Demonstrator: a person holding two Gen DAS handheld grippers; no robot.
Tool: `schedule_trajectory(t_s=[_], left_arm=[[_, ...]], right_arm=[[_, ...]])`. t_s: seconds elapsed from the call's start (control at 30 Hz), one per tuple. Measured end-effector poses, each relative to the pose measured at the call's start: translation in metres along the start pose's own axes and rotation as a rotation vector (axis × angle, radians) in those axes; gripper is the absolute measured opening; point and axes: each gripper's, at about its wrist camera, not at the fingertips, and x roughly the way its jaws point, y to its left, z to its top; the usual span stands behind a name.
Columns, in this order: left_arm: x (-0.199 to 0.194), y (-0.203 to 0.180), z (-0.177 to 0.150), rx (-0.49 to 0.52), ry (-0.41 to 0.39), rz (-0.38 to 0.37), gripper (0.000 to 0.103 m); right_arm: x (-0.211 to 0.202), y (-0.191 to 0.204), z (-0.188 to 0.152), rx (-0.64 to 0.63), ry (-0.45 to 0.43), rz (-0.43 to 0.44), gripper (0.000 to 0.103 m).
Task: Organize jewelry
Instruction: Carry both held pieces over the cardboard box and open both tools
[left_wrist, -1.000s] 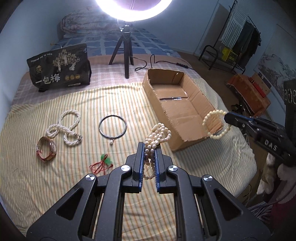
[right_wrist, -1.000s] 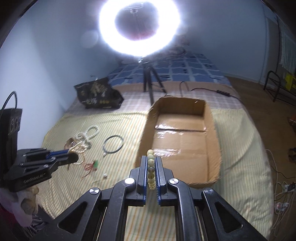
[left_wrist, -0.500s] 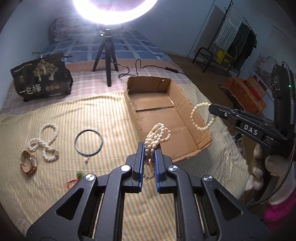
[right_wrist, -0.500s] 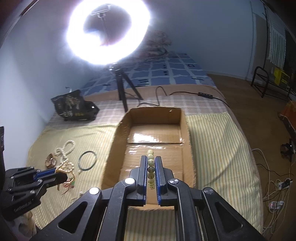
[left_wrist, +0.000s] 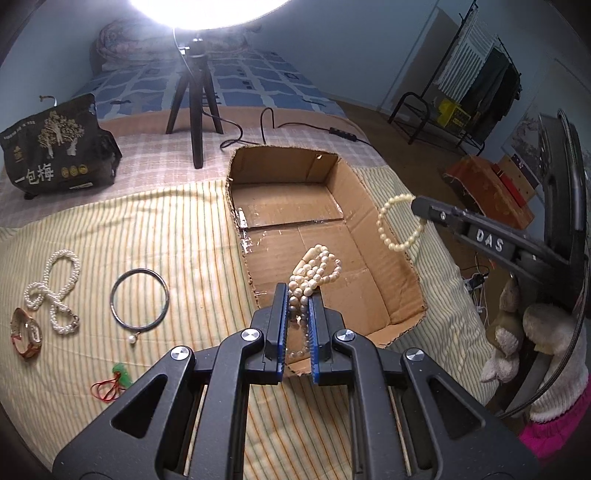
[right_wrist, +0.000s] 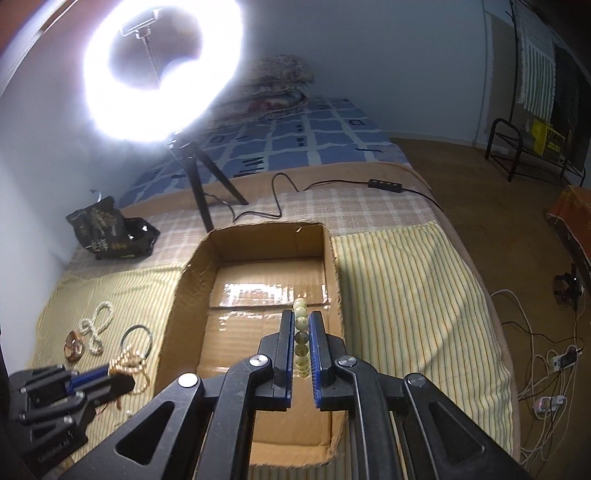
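Note:
My left gripper (left_wrist: 298, 297) is shut on a bunched strand of cream pearls (left_wrist: 316, 267), which hangs over the near end of the open cardboard box (left_wrist: 280, 166). In the left wrist view my right gripper (left_wrist: 418, 204) comes in from the right, shut on a pale bead bracelet (left_wrist: 397, 226) that dangles at the box's right wall. The right wrist view shows that bracelet (right_wrist: 301, 322) between the right gripper's (right_wrist: 302, 318) blue pads, above the box floor (right_wrist: 266, 240). There the left gripper (right_wrist: 125, 382) holds its pearls (right_wrist: 131, 363) just left of the box.
On the striped sheet to the left lie a pearl necklace (left_wrist: 51, 291), a dark hoop with a pearl drop (left_wrist: 139, 299), a watch (left_wrist: 27, 334) and a red cord with a green pendant (left_wrist: 114, 380). Behind stand a ring-light tripod (left_wrist: 195, 110), its cable and a black bag (left_wrist: 55, 147).
Both grippers have travelled toward the box with their loads. The pearl bunch now hangs over the box's near end and the bracelet sits at its right wall. Neither grip has changed.

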Motion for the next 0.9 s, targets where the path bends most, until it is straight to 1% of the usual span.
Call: schedule_trajectory(t_s=[0.37, 0.47, 0.5, 0.53, 0.6, 0.63, 0.67, 0.7, 0.77, 0.8, 0.83, 0.9], left_arm=[[0.010, -0.006, -0.001, 0.010, 0.013, 0.001, 0.008], [0.011, -0.006, 0.000, 0.011, 0.004, 0.000, 0.008], [0.010, -0.007, 0.000, 0.013, -0.001, 0.003, 0.008], [0.010, -0.008, 0.000, 0.017, -0.006, 0.004, 0.009], [0.008, -0.009, 0.000, 0.030, -0.013, 0.006, 0.026], [0.007, -0.010, 0.000, 0.034, -0.019, 0.010, 0.043], [0.005, -0.011, 0.000, 0.040, -0.027, 0.013, 0.049], [0.004, -0.012, -0.001, 0.051, -0.036, 0.020, 0.049], [0.004, -0.012, -0.001, 0.066, -0.031, 0.027, 0.050], [0.004, -0.012, -0.002, 0.069, -0.028, 0.030, 0.051], [0.004, -0.011, -0.002, 0.069, -0.026, 0.034, 0.054], [0.004, -0.010, -0.003, 0.069, -0.024, 0.039, 0.055]], right_arm=[[0.023, -0.004, 0.011, 0.040, 0.008, 0.022, 0.005], [0.026, -0.003, 0.011, 0.046, 0.011, 0.032, 0.007], [0.026, -0.003, 0.011, 0.047, 0.009, 0.031, 0.011], [0.026, -0.002, 0.011, 0.047, 0.006, 0.031, 0.025], [0.024, -0.003, 0.012, 0.048, -0.007, 0.020, 0.048], [0.023, -0.002, 0.012, 0.047, -0.014, 0.011, 0.054], [0.023, -0.002, 0.012, 0.047, -0.018, 0.005, 0.064], [0.021, -0.003, 0.012, 0.050, -0.023, -0.003, 0.074], [0.019, -0.004, 0.013, 0.058, -0.038, -0.017, 0.084], [0.018, -0.005, 0.013, 0.063, -0.044, -0.022, 0.086], [0.017, -0.006, 0.014, 0.067, -0.049, -0.025, 0.086], [0.016, -0.007, 0.014, 0.071, -0.049, -0.025, 0.088]])
